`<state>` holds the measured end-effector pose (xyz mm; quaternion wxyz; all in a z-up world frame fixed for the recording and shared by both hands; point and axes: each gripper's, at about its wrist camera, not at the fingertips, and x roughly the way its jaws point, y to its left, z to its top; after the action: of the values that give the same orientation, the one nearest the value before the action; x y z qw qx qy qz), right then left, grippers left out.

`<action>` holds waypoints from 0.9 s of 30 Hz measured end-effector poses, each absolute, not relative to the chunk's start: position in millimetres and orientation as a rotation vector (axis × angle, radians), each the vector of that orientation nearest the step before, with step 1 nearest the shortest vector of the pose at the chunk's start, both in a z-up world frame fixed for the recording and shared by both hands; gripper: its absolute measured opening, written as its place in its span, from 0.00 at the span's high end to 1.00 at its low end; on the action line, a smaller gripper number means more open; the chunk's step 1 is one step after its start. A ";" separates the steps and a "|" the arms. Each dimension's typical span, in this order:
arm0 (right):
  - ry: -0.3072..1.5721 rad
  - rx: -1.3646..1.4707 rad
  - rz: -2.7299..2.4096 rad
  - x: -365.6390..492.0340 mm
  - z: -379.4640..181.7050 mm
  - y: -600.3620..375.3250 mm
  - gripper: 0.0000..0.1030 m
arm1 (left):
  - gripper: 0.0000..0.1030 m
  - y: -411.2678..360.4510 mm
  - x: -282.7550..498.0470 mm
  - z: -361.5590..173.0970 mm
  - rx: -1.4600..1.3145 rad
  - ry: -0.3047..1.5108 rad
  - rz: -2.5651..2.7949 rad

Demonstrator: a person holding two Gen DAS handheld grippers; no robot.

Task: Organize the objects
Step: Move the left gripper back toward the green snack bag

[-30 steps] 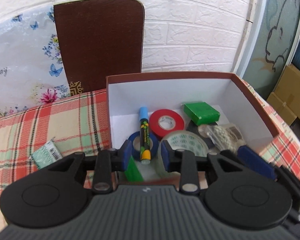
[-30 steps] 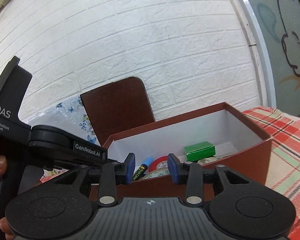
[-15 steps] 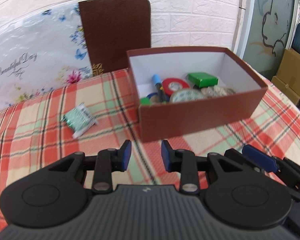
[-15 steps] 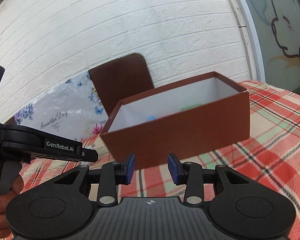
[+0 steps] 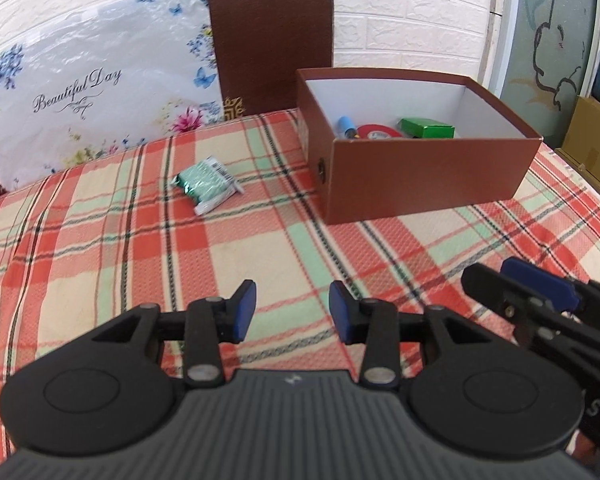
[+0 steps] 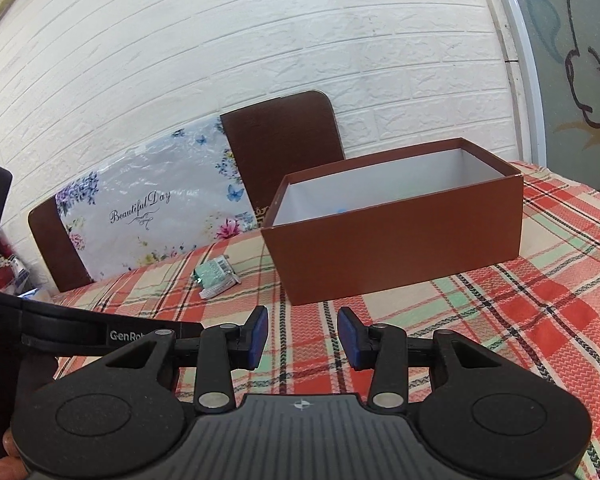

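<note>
Packet (image 5: 206,185): flat on tablecloth (image 5: 100,248), left of box (image 5: 424,176); long axis near-left to far-right.
Left gripper (image 5: 292,312): jaws apart, empty.
Right gripper (image 6: 302,338): jaws apart, empty.

Tablecloth (image 5: 100,248): plaid of red-orange, cream and mint green, thin black lines.
Box (image 5: 424,176): reddish brown outside, white inside.
In box: red tape roll (image 5: 374,131); green small box (image 5: 427,128) at its 3 o'clock; blue-capped marker (image 5: 346,125) at its 9 o'clock.
Packet (image 5: 206,186), at 9 o'clock from box: green and silver-white, barcode stripe.
Chair back (image 5: 270,44): dark brown, gold emblem.
Plastic bag (image 5: 92,92): white, blue butterflies, pink flowers.
Wall (image 6: 260,40): white brick pattern.
Left gripper (image 5: 292,312) and right gripper (image 6: 302,338): black, blue pads.
</note>
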<state>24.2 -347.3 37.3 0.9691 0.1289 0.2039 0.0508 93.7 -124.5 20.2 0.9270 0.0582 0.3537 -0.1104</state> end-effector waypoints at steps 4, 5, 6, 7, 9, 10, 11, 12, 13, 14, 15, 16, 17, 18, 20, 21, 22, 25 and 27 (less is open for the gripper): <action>0.418 0.246 0.096 21.5 37.0 -340.0 0.61 | 0.59 -115.0 89.5 15.2 0.112 0.729 -0.222; 0.421 0.243 0.095 21.3 36.6 -339.1 0.61 | 0.58 -113.1 88.6 13.8 0.111 0.730 -0.221; 0.423 0.240 0.095 21.4 36.0 -338.6 0.61 | 0.59 -111.2 88.2 12.9 0.110 0.730 -0.219; 0.425 0.236 0.095 21.4 35.9 -337.4 0.60 | 0.58 -109.6 87.8 12.1 0.109 0.730 -0.216; 0.428 0.229 0.098 21.8 35.9 -334.9 0.60 | 0.58 -105.7 87.8 10.6 0.104 0.731 -0.212; 0.429 0.226 0.098 22.0 36.0 -333.2 0.60 | 0.58 -103.5 88.3 10.1 0.102 0.731 -0.210; 0.430 0.222 0.099 22.5 35.8 -331.5 0.59 | 0.57 -101.7 88.7 9.7 0.101 0.730 -0.206; 0.432 0.218 0.100 22.9 35.4 -330.3 0.59 | 0.56 -99.9 89.4 9.3 0.100 0.730 -0.203; 0.435 0.217 0.100 23.8 35.1 -328.7 0.58 | 0.56 -97.5 90.3 8.7 0.098 0.730 -0.199; 0.437 0.215 0.102 25.0 34.4 -327.9 0.58 | 0.56 -95.6 90.6 8.1 0.095 0.730 -0.196; 0.439 0.213 0.103 26.1 34.0 -326.4 0.58 | 0.56 -93.7 91.5 7.6 0.093 0.730 -0.193; 0.442 0.209 0.104 27.2 33.3 -325.2 0.58 | 0.56 -91.9 92.4 7.1 0.091 0.730 -0.190; 0.445 0.205 0.105 28.6 32.6 -324.0 0.58 | 0.56 -90.0 93.5 6.3 0.091 0.729 -0.186; 0.450 0.202 0.107 30.1 31.4 -322.9 0.58 | 0.56 -88.4 94.7 5.6 0.090 0.730 -0.181; 0.462 0.195 0.114 34.2 28.7 -321.8 0.58 | 0.56 -84.4 98.0 3.7 0.085 0.736 -0.175; 0.467 0.192 0.115 36.2 27.6 -320.8 0.58 | 0.56 -82.6 99.7 2.7 0.082 0.739 -0.171; 0.471 0.190 0.117 38.4 26.5 -320.2 0.57 | 0.56 -80.9 101.5 1.8 0.081 0.742 -0.168; 0.486 0.181 0.124 45.0 24.0 -316.3 0.57 | 0.56 -75.3 107.4 -1.4 0.082 0.747 -0.159; 0.495 0.171 0.133 49.8 22.3 -313.3 0.57 | 0.56 -70.8 112.1 -3.8 0.077 0.755 -0.150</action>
<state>49.8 -313.3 22.3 0.9637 0.0845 0.2447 0.0656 112.1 -70.8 -3.8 0.9262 0.0377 0.3680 -0.0731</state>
